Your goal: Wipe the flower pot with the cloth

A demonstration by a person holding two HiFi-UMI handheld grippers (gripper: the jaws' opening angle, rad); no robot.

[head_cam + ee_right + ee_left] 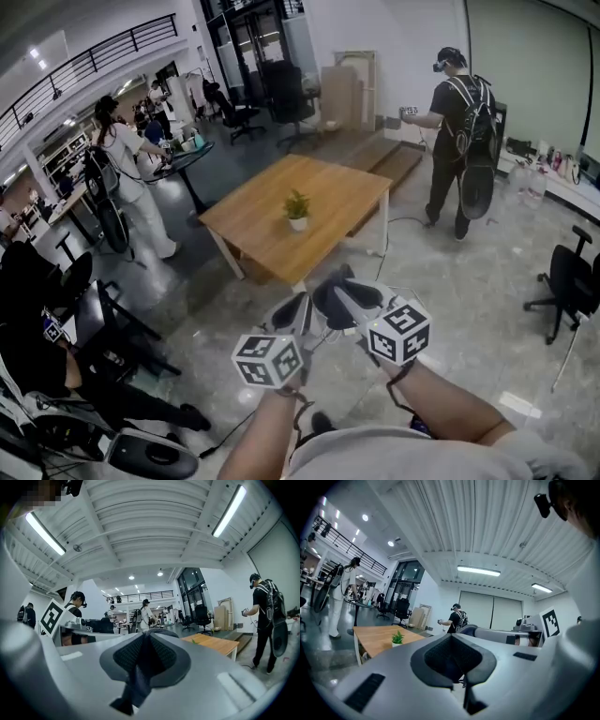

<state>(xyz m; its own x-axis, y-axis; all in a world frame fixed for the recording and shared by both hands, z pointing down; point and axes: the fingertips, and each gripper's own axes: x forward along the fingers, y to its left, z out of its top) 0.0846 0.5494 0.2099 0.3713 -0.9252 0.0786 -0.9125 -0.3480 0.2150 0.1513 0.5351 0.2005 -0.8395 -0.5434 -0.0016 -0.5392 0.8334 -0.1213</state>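
Observation:
A small white flower pot [297, 222] with a green plant stands upright in the middle of a wooden table [337, 202], a few steps ahead of me. The left gripper view shows the pot [397, 643] far off at the left. No cloth shows in any view. Both grippers are held close together in front of my chest, far from the table. My left gripper [298, 310] has its jaws together with nothing between them. My right gripper [336, 292] is likewise shut and empty, just right of the left one. The dark pads [440, 656] meet, and so do the right gripper's pads [157, 658].
A person with a headset and backpack [459, 122] stands right of the table. Another person in white [127, 183] stands at a round table at the left. Someone sits low at my left [37, 352]. A black office chair [567, 281] is at the right. Grey floor lies between me and the table.

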